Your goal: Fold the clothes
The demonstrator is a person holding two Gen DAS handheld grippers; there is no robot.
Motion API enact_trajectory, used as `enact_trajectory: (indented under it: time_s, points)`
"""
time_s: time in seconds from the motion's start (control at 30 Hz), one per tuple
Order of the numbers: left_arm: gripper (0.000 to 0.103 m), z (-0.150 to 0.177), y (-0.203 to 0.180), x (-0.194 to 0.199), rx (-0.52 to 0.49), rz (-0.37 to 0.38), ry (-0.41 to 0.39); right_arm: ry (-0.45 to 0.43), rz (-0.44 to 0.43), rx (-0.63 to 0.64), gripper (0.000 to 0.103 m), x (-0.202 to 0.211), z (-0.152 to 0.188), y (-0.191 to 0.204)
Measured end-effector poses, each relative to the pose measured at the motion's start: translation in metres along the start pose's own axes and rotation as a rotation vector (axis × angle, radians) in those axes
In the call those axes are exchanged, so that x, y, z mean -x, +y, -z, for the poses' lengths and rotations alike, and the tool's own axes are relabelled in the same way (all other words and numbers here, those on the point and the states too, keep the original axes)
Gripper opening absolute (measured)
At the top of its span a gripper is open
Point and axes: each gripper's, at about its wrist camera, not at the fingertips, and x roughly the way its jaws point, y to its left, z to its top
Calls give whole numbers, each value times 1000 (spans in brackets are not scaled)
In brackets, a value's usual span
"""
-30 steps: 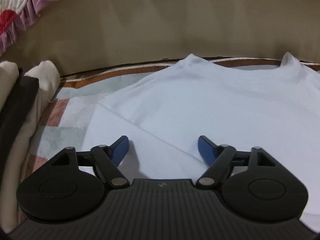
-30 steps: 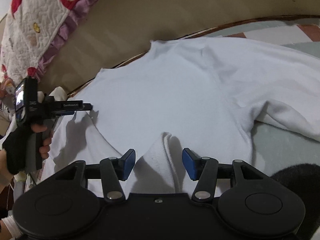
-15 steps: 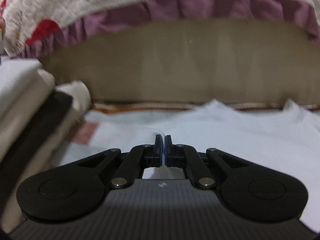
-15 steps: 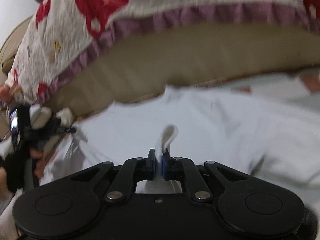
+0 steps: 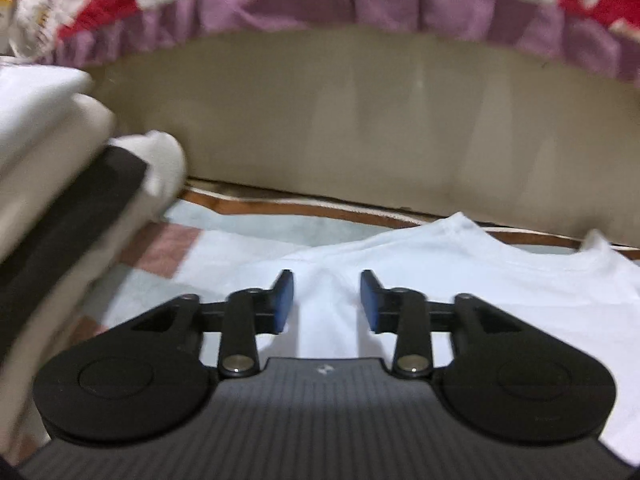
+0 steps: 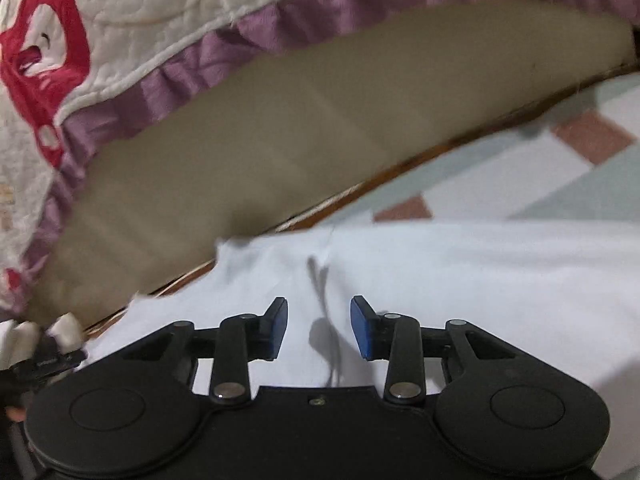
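We see the white shirt [image 5: 500, 280] lying flat on the bed's patterned sheet [image 5: 248, 236], directly ahead of and beneath both tools. The left hand-held gripper [image 5: 326, 300] and right hand-held gripper [image 6: 319, 328] have just been opening; each stands partly open, gripping nothing, fabric between their pads untouched. The shirt's near hem is hidden, and blur obscures its folds.

A quilted, purple-frilled bedspread [image 6: 168, 40] overhangs a beige mattress side [image 5: 360, 120].

2 grippers [image 5: 326, 298] [image 6: 319, 328], 1 white garment [image 5: 500, 280], 1 quilt [image 6: 160, 20]
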Motion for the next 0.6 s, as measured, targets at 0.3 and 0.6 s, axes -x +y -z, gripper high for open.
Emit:
enact_trajectory:
  time_s: [0.3,0.6]
  points:
    - [44,62,61,56,69,79,85,115,-30,90,42,13,26,16]
    - [25,86,37,50,-154,110,87,65,32,156,56,4,43,27]
